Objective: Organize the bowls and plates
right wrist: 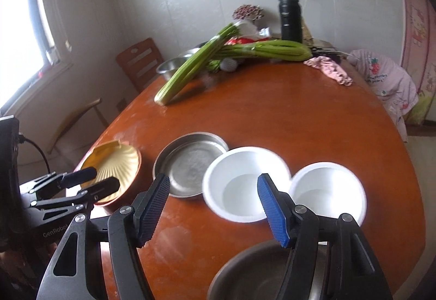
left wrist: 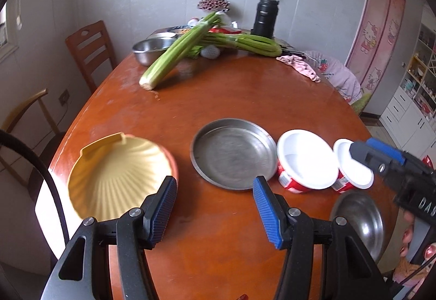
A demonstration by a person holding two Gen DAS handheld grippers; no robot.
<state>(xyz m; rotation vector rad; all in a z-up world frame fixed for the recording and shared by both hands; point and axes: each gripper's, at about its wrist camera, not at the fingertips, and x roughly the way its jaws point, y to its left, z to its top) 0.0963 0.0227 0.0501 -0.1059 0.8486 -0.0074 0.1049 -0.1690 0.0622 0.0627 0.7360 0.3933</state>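
Start at your left: the yellow shell-shaped plate (left wrist: 117, 174) sits in a reddish bowl (right wrist: 128, 185) near the table's (left wrist: 245, 98) left edge. Your left gripper (left wrist: 215, 210) hangs over bare wood with its jaws apart and nothing between them. In the left wrist view, its left finger overlaps that plate's near rim; whether it touches, you cannot tell.

Next along the row is the shallow steel pan (left wrist: 234, 152), just ahead of the left gripper and slightly right. It touches the larger white bowl (left wrist: 306, 159), and the smaller white bowl (left wrist: 354, 163) sits right beside that one. Both are round, so no long axis dictates your wrist roll; any rim point will do.

Your right gripper (right wrist: 212, 207) is also parted and empty, raised above the table. The larger white bowl lies straight ahead between its fingers, with the smaller one ahead to the right. A steel bowl (right wrist: 261, 272) sits closest, under that gripper at the table's near edge.

So the split looks natural: left hand is nearer the yellow plate and steel pan, right hand nearer the two white bowls, probably for nesting small into large.
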